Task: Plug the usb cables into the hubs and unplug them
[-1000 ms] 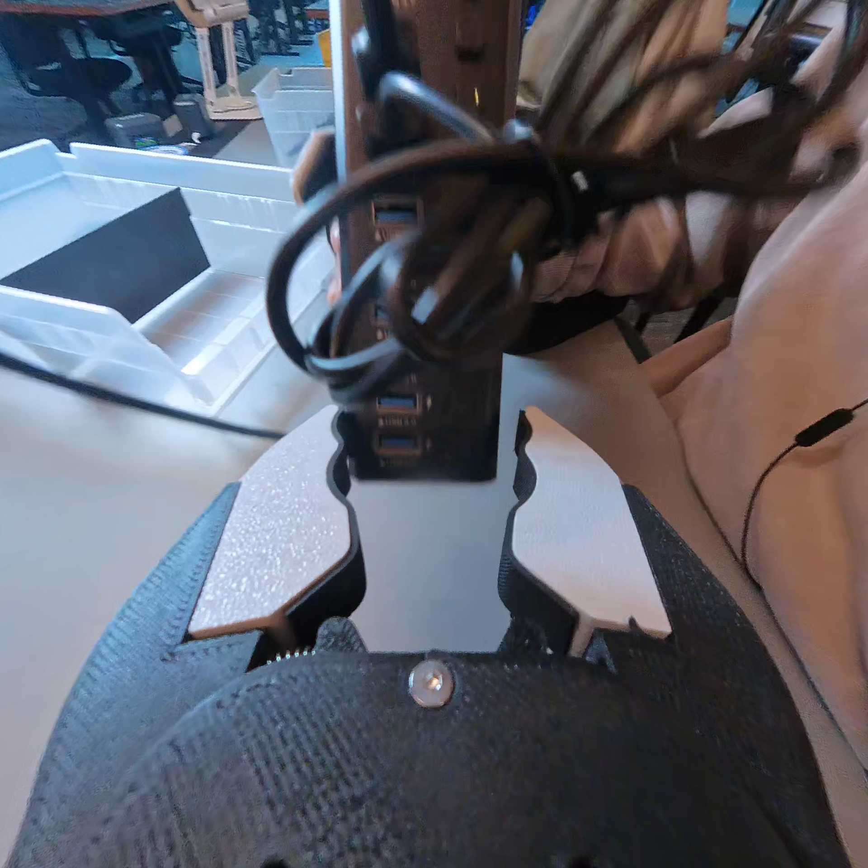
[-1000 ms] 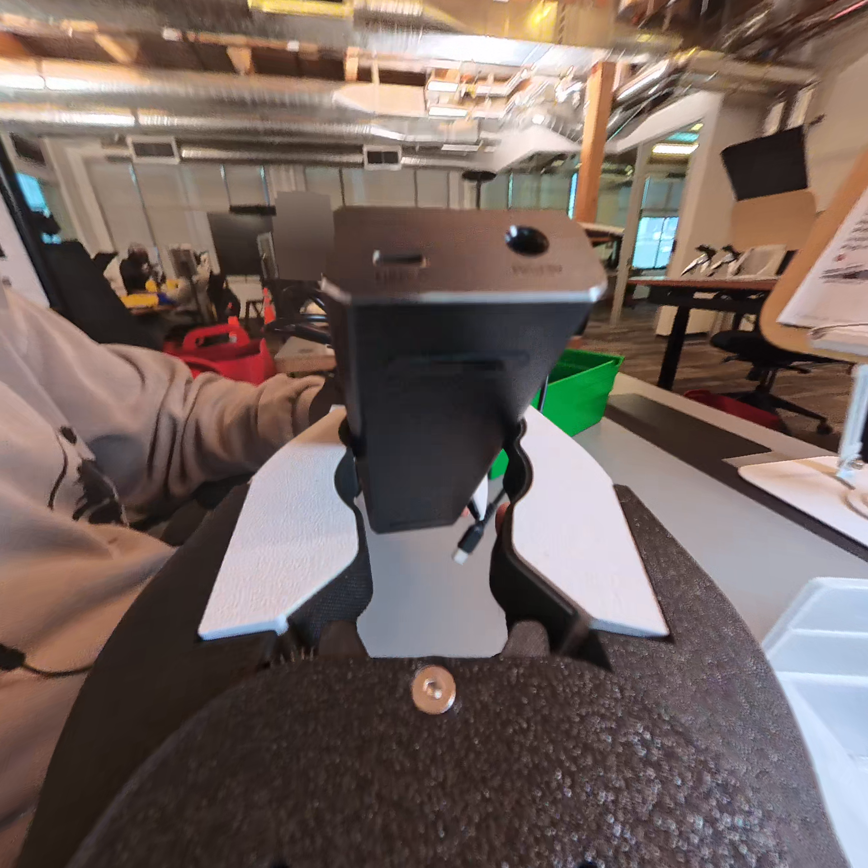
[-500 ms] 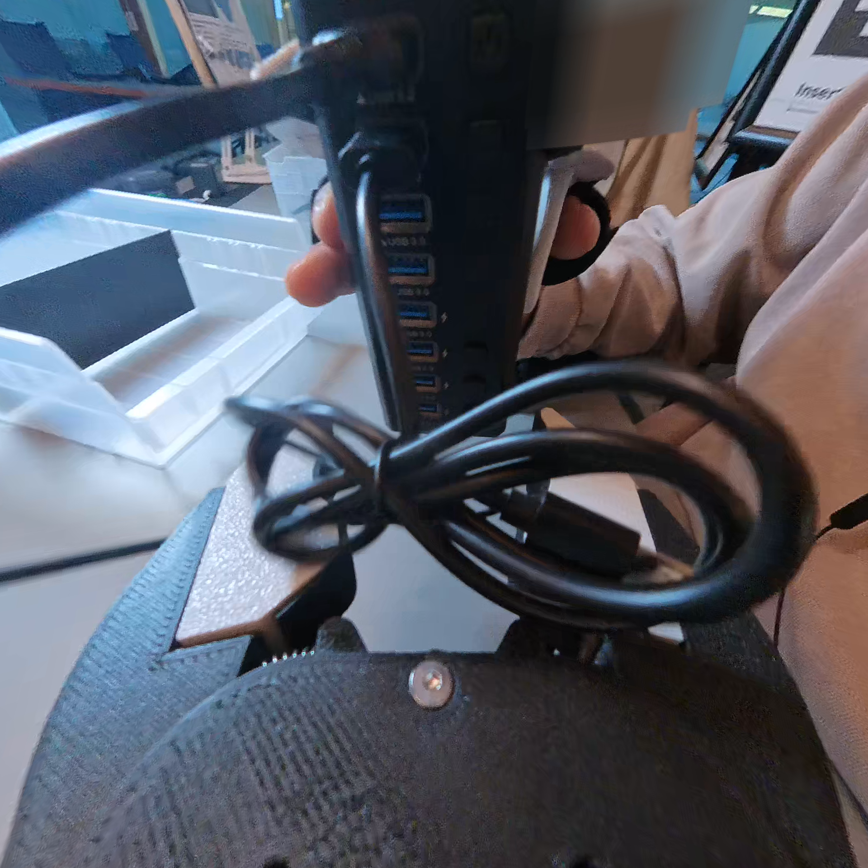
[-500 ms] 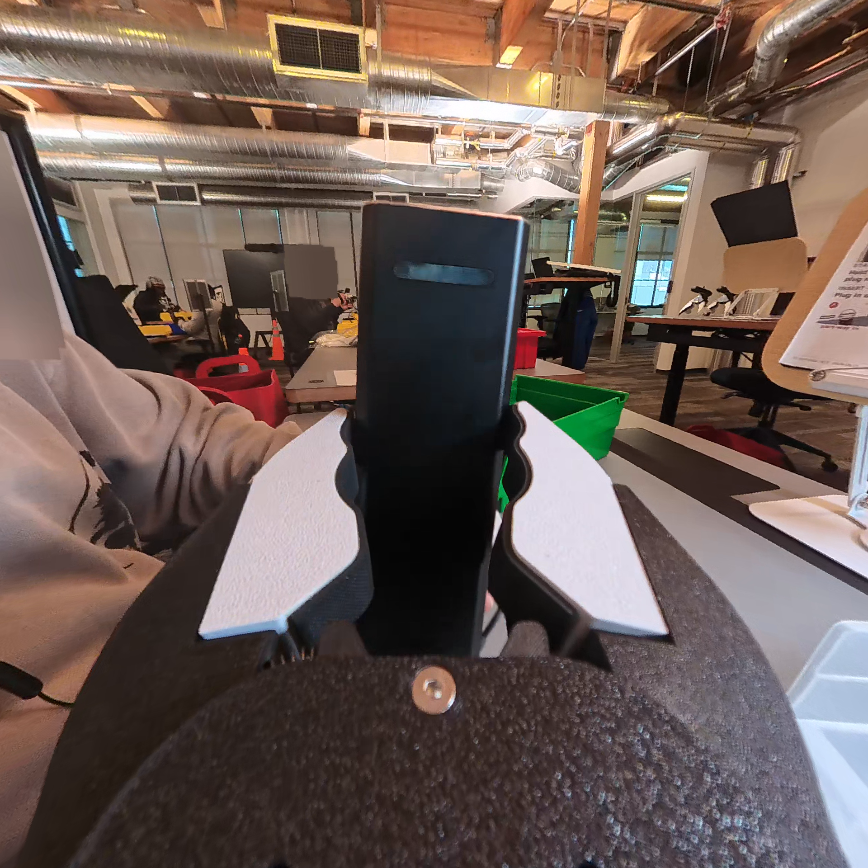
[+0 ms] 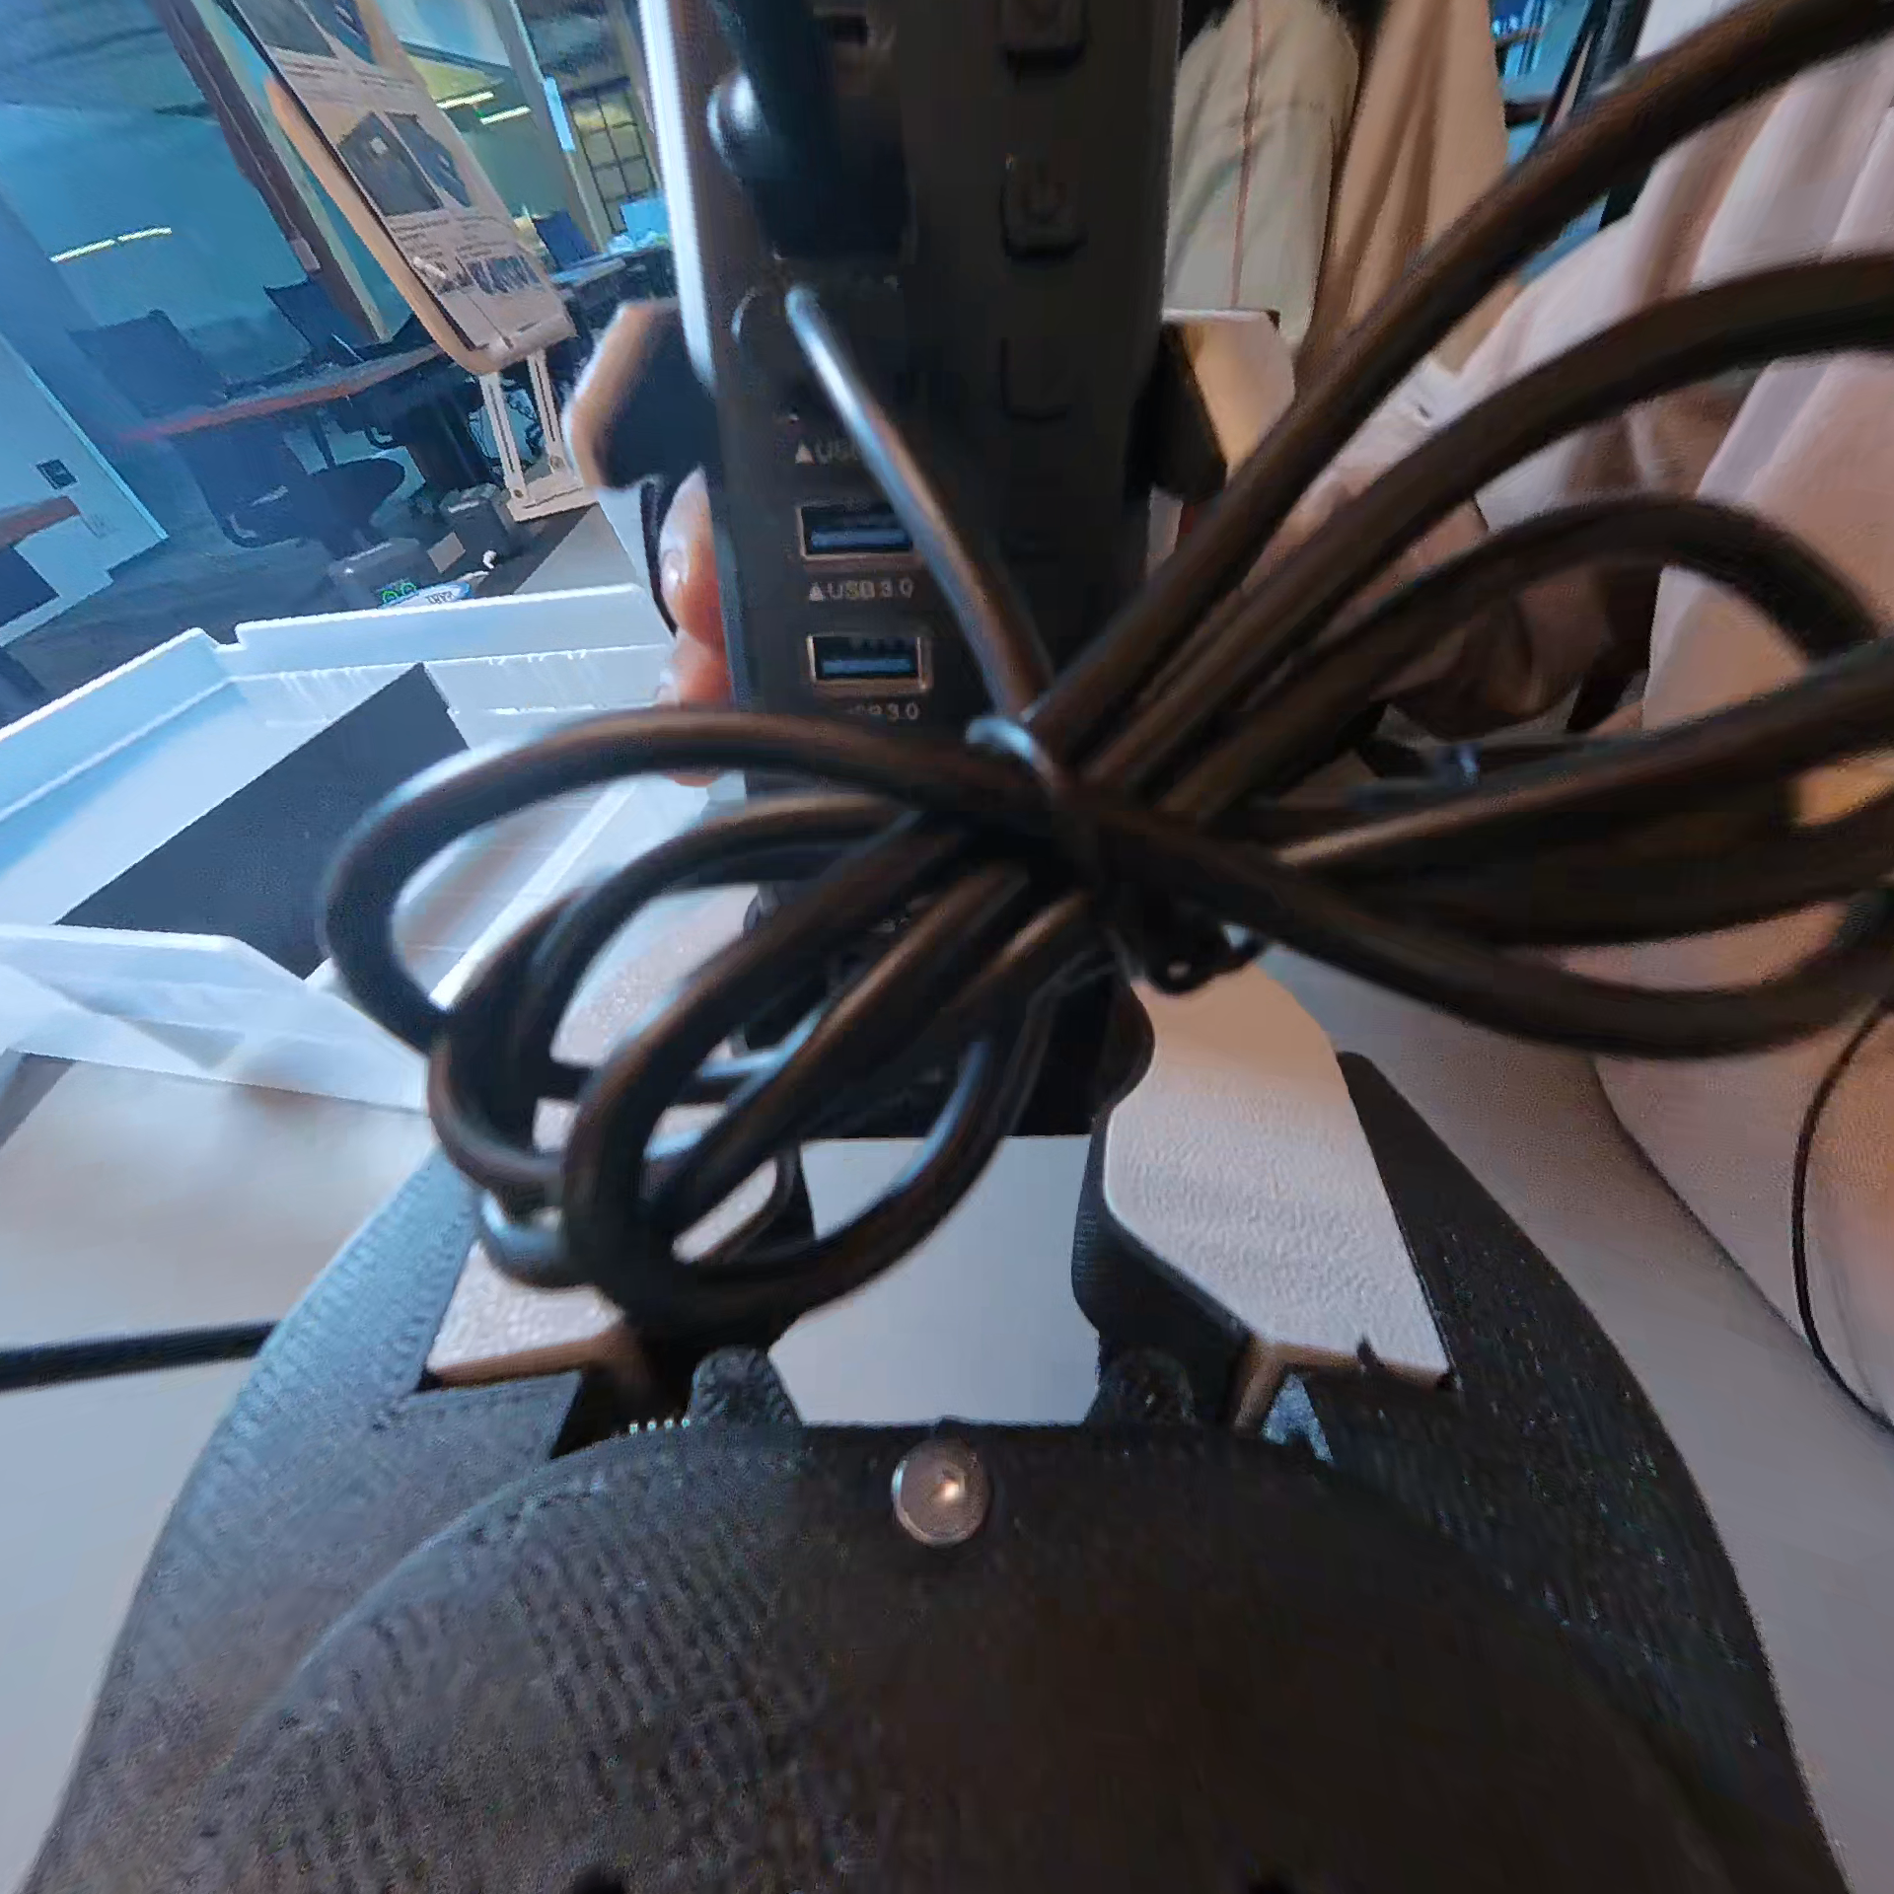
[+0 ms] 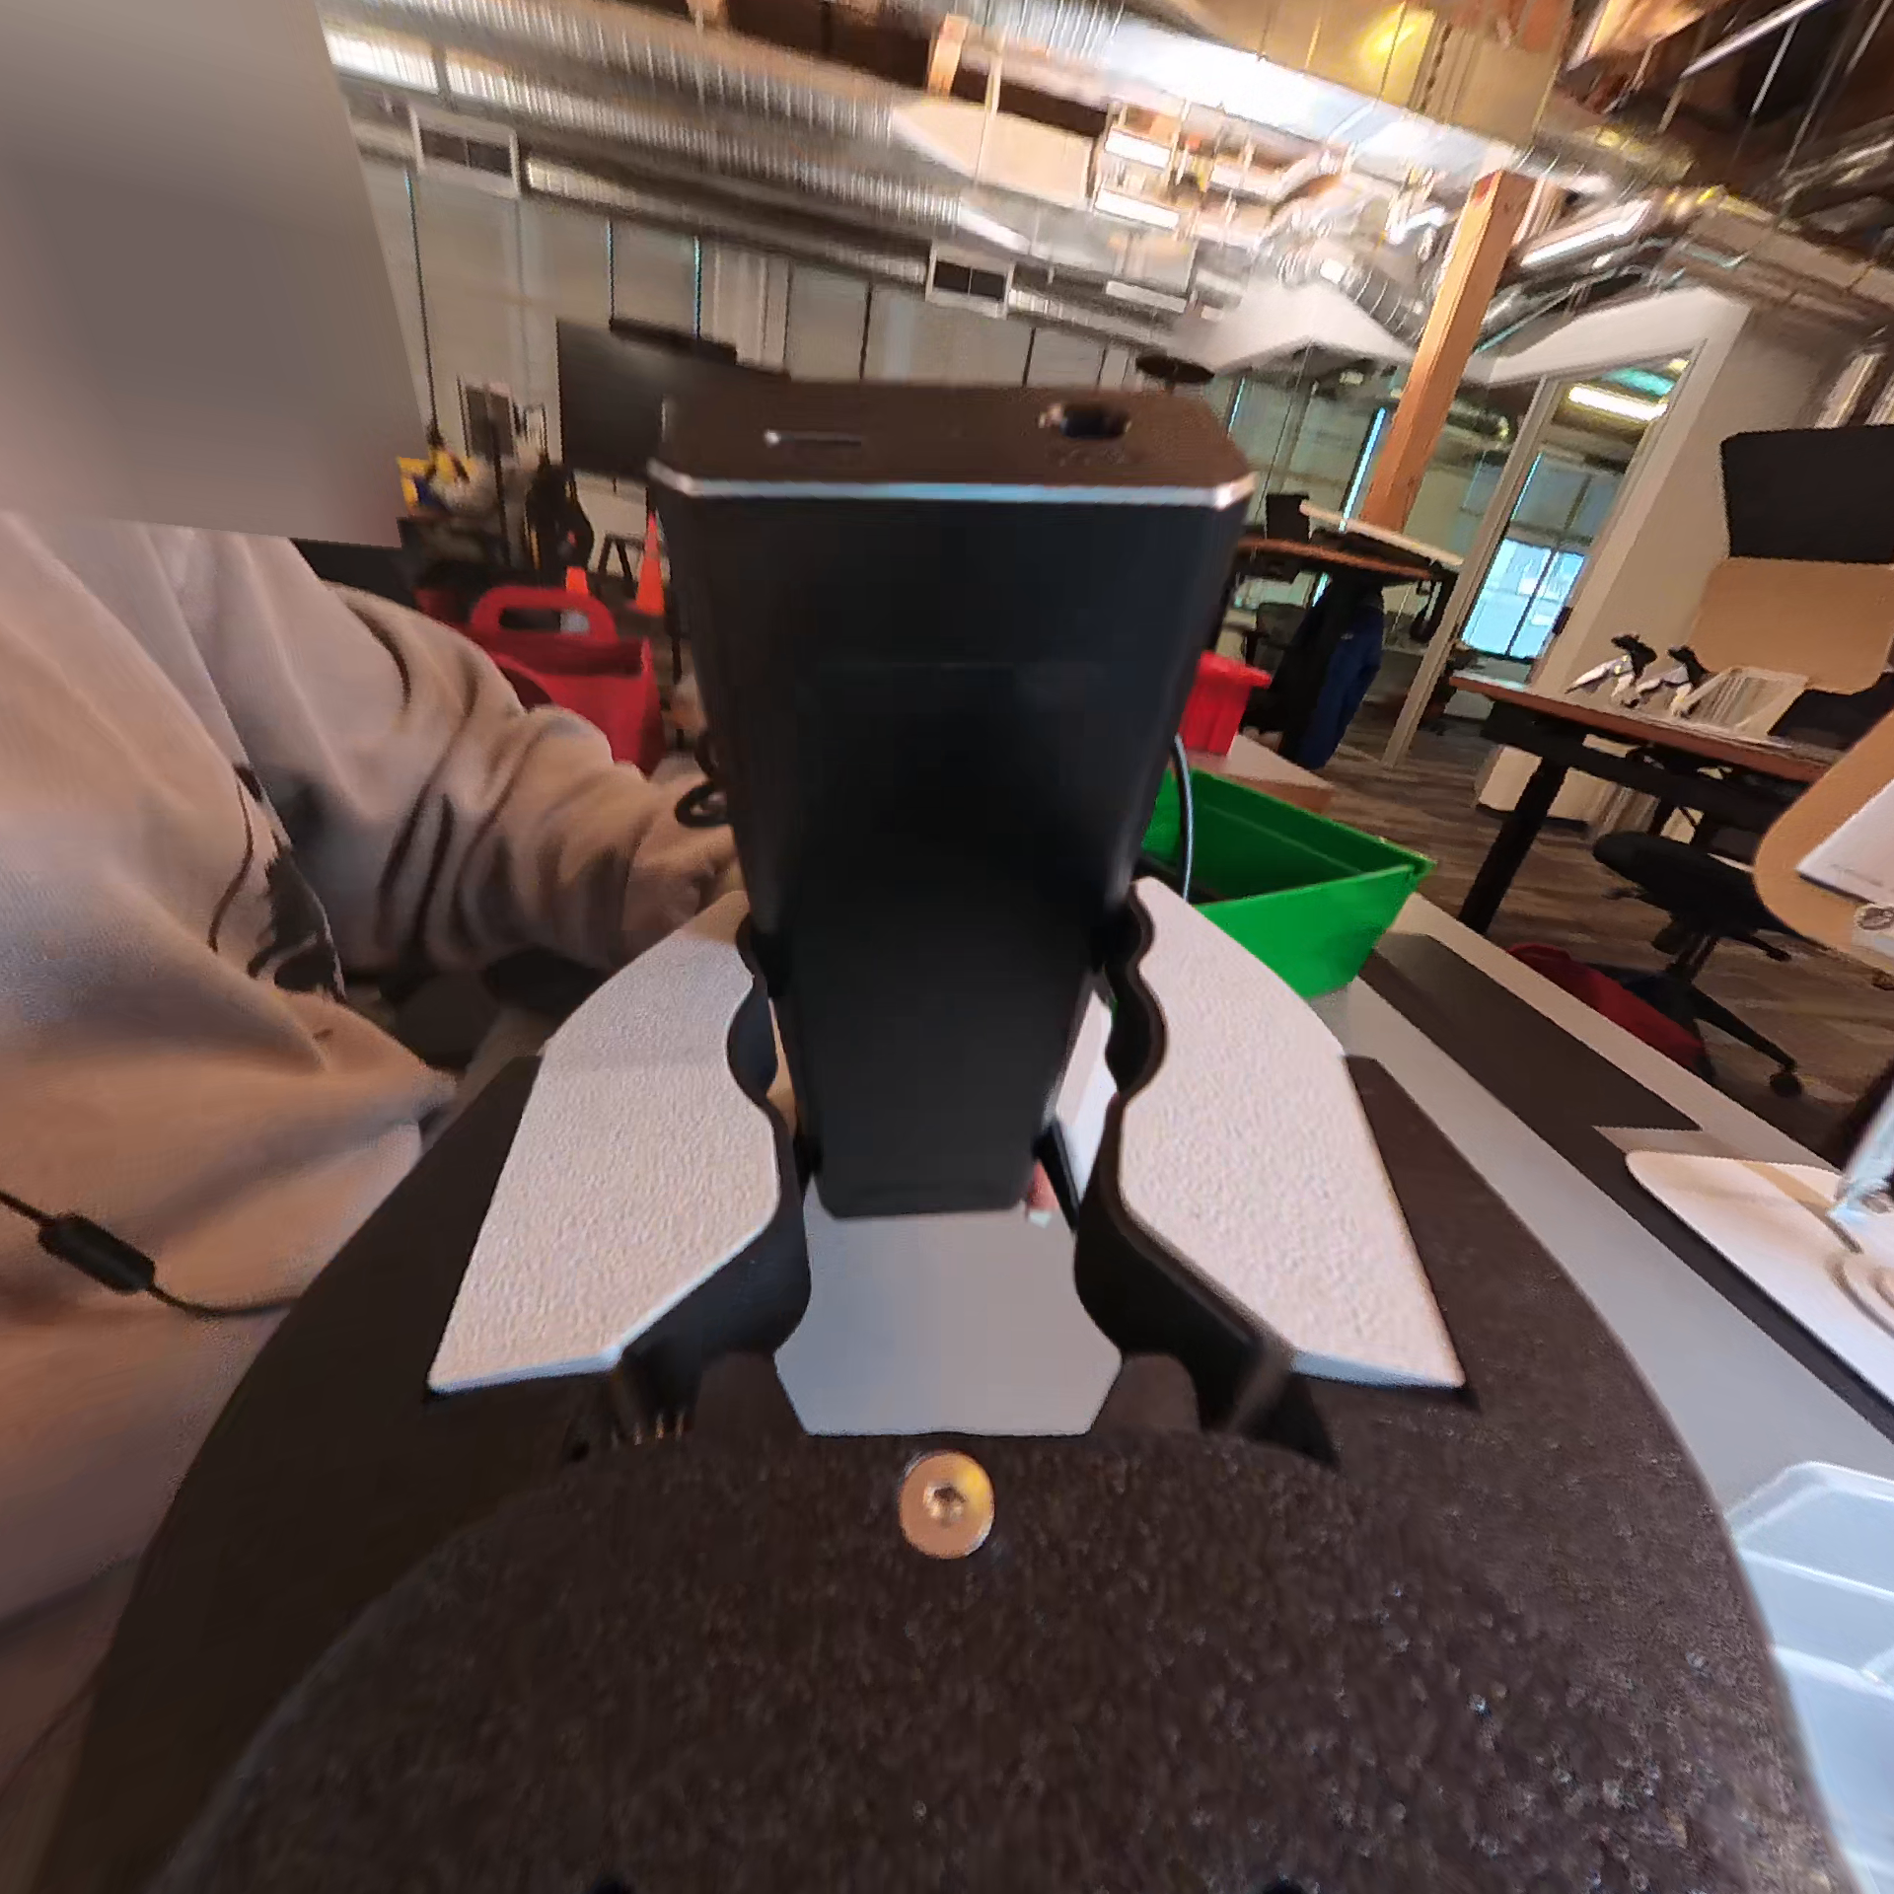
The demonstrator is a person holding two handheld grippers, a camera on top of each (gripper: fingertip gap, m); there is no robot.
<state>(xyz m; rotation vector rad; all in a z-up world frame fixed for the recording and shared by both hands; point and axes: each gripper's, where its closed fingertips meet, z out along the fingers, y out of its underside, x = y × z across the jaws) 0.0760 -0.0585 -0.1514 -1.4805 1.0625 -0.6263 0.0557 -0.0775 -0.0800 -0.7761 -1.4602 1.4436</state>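
Note:
A black USB hub (image 5: 1086, 533) stands on end with its port side facing the left wrist view. My left gripper (image 5: 943, 1076) is shut on its lower end. A tied bundle of black USB cable (image 5: 1066, 840) hangs in front of the hub and hides the left finger; a thin lead runs from it up to a port near the top. My right gripper (image 6: 938, 953) is shut on the same hub (image 6: 943, 717), seen from its plain back. One of its fingers (image 5: 635, 410) shows behind the hub in the left wrist view.
A white tray (image 5: 430, 635) with a black mat lies on the table (image 5: 154, 1230) to the left, and a thin black cable (image 5: 123, 1353) crosses the table. A green bin (image 6: 1291, 892) and another white tray (image 6: 1824, 1599) are on the right. A person's sleeve (image 6: 205, 922) is close by. The left gripper's tips are roughly 7 cm from the right gripper's.
The cable bundle swung down from beside the hub's upper part across my left fingers and now hangs in front of the hub. The hub tilted upright, then tipped again, showing its top end.

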